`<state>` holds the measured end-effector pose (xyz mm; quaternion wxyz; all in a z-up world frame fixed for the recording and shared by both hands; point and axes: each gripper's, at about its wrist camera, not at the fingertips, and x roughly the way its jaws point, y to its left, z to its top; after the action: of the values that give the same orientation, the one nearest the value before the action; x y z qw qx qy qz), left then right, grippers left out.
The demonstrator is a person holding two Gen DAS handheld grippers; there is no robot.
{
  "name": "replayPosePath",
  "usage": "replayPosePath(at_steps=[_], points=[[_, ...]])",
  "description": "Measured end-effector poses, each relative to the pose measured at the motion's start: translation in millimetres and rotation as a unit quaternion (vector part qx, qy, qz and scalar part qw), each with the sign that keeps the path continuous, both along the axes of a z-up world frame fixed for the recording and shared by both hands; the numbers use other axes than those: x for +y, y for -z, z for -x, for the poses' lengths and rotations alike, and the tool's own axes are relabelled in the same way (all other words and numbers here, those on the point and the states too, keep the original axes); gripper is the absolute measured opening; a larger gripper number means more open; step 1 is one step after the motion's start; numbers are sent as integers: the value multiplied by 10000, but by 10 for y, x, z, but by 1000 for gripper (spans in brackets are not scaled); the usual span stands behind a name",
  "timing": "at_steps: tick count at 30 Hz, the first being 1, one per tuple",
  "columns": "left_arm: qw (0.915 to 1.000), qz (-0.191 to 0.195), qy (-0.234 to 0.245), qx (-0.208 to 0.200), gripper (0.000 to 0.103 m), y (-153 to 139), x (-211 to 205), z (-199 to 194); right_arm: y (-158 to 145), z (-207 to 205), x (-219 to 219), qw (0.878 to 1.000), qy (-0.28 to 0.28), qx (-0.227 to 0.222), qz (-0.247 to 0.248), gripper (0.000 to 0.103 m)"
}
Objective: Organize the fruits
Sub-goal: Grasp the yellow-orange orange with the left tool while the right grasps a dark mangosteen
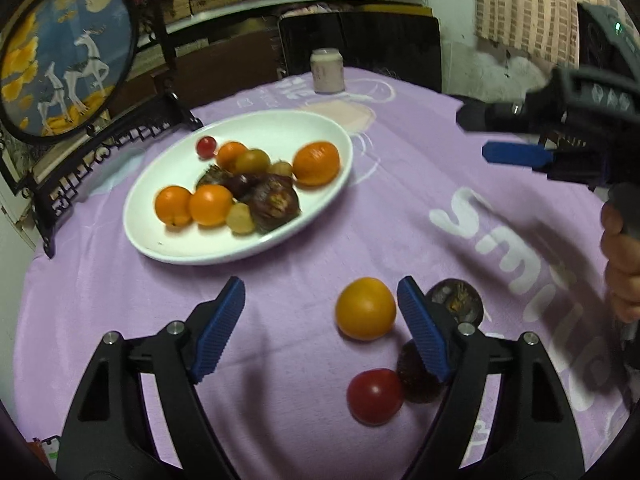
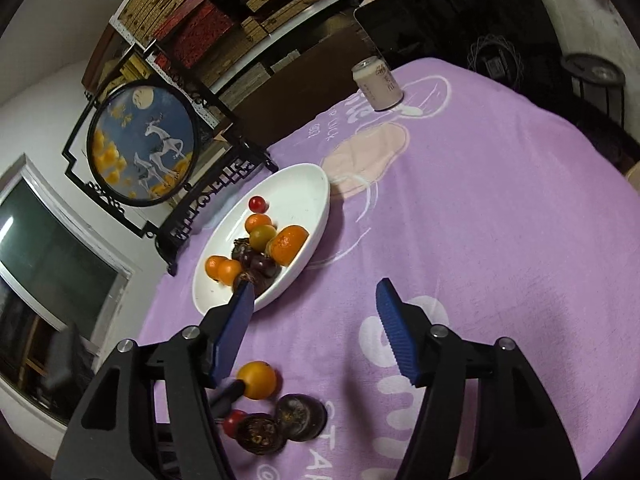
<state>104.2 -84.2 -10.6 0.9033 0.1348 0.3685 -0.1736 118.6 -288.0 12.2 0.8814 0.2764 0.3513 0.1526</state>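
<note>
the table (image 1: pixel 400 216), draped in a purple cloth with white lettering, carries a white plate (image 1: pixel 160 240) of fruit, a can (image 1: pixel 328 70) well beyond the plate, a round framed deer picture (image 1: pixel 64 56) beside it, and loose fruit (image 1: pixel 365 308) nearer than the plate.

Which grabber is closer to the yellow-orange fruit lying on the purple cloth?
Left. The left gripper is open beside the yellow-orange fruit; the right gripper hovers farther off, nearer the can.

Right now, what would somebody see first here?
Probably the white plate piled with oranges and dark fruit, on the purple cloth. Closer, an orange fruit and a red tomato lie loose by the open left hand-held gripper. Behind stands a round deer picture.
</note>
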Motion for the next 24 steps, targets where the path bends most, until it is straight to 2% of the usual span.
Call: replayPosePath(at_steps=[3, 4, 6, 8, 10, 11, 15, 19, 22, 24], points=[[9998, -51, 59, 174, 79, 96, -34, -43, -20, 10, 35, 10000, -46, -7, 26, 64], [9997, -70, 67, 207, 75, 121, -44, -51, -26, 15, 46, 10000, -65, -10, 49, 64], [9994, -19, 160, 322, 66, 160, -56, -81, -34, 24, 69, 9999, -112, -18, 62, 64], [9988, 97, 264, 411, 50, 167, -69, -85, -36, 30, 82, 9999, -131, -22, 84, 64], [9980, 194, 356, 474, 39, 171, -82, -78, -33, 30, 92, 9998, -152, -17, 111, 64], [9977, 229, 398, 498, 37, 171, -94, -64, -27, 28, 105, 9998, -168, 3, 128, 65], [9992, 148, 222, 310, 36, 110, -36, -15, -4, 11, 156, 9994, -264, 50, 203, 65], [9992, 172, -367, 51, 36, -45, 309, -8, 19, 31, 275, 9979, -528, 92, 352, 64], [9962, 238, -832, 55, 36, -61, 616, 0, 65, 156, 413, 9943, -830, 67, 665, 64], [9933, 354, -1080, 195, 36, -30, 838, -4, 104, 301, 517, 9890, -1025, -39, 1071, 64]])
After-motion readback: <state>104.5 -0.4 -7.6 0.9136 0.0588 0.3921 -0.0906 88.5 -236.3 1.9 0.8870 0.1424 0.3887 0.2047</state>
